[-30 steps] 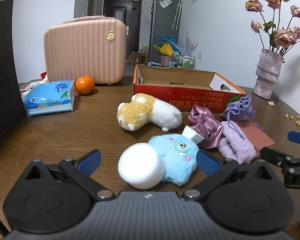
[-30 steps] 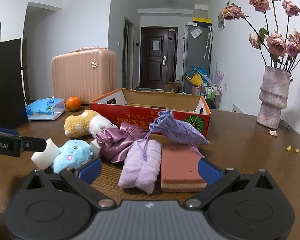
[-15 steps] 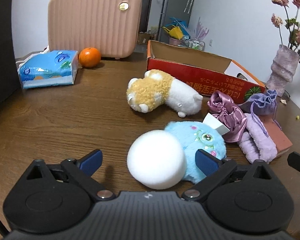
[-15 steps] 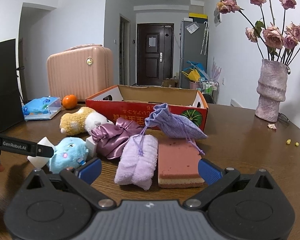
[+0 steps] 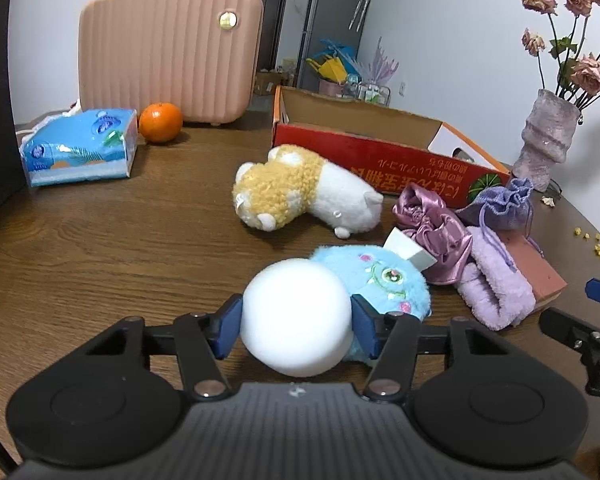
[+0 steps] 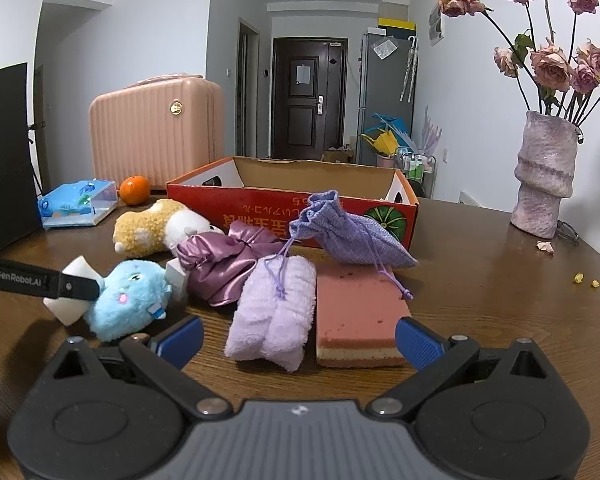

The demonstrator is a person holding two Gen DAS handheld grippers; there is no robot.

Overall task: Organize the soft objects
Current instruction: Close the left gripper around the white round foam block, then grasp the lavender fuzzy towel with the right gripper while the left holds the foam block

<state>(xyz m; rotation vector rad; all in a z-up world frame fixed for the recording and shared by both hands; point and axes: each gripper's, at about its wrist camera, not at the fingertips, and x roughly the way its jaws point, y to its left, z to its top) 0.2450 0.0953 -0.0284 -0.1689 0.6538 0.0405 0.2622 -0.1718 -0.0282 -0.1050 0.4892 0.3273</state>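
The left gripper (image 5: 296, 322) is at the front of the pile, jaws closing on the white foam sponge (image 5: 296, 316), and in the left wrist view both blue pads are touching its sides, so the grip looks to be just forming. That sponge sits on the wooden table (image 5: 120, 248), touching the blue plush toy (image 5: 380, 280) right behind it. This reads as the pick-up step for the first soft item, with the rest not yet sorted: the yellow and white plush (image 5: 304, 192), the satin pouch (image 5: 436, 232), the lilac towel (image 6: 276, 312), the pink sponge block (image 6: 356, 312) and the purple drawstring bag (image 6: 348, 232) all lie on the table in front of the red cardboard box (image 6: 292, 216), which appears empty from here. The right gripper (image 6: 298, 342) hovers wide open, low over the table, holding nothing, with the towel and pink block ahead of it. Next, I'd say, comes a firm but gentle squeeze, since foam gives, then a clean lift clear of the blue plush so it isn't dragged along, and a carry over the box's near wall, presumably the drop-off.
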